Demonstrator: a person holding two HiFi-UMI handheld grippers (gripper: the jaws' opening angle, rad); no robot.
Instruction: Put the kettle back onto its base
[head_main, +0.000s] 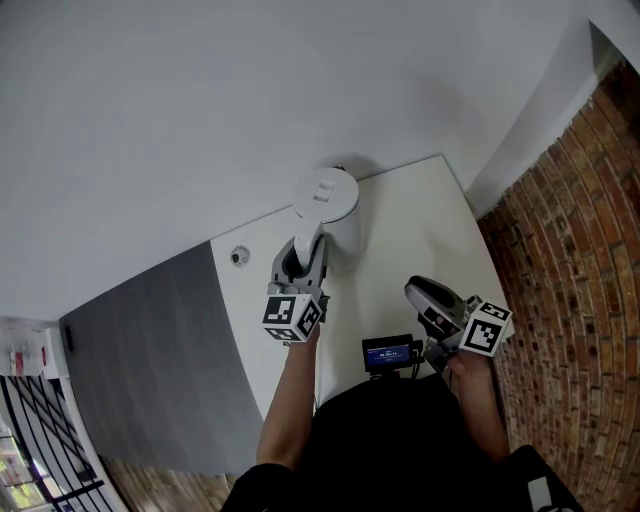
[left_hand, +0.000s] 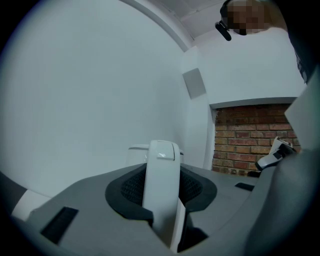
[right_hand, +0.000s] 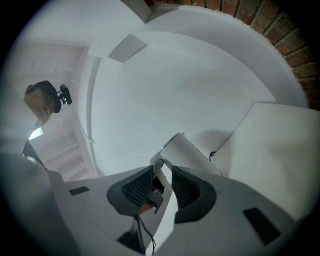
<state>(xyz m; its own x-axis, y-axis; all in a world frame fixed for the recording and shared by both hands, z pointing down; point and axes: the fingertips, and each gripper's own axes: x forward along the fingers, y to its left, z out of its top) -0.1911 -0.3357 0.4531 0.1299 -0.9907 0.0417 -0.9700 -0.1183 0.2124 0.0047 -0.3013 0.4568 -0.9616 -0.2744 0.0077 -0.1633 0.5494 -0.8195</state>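
Note:
A white kettle stands at the far edge of the white table, close to the wall. My left gripper is shut on its handle, which fills the space between the dark pads in the left gripper view, with the kettle's lid just behind. I see no separate base; the kettle's underside is hidden, and a dark cord shows by its foot. My right gripper hovers over the table's near right, jaws slightly apart and empty. Between its jaws the kettle shows in the distance.
A small round fitting sits in the table's left corner. A brick wall runs along the right side, and a white wall stands behind the table. A dark device with a blue screen is near my body. Grey floor lies to the left.

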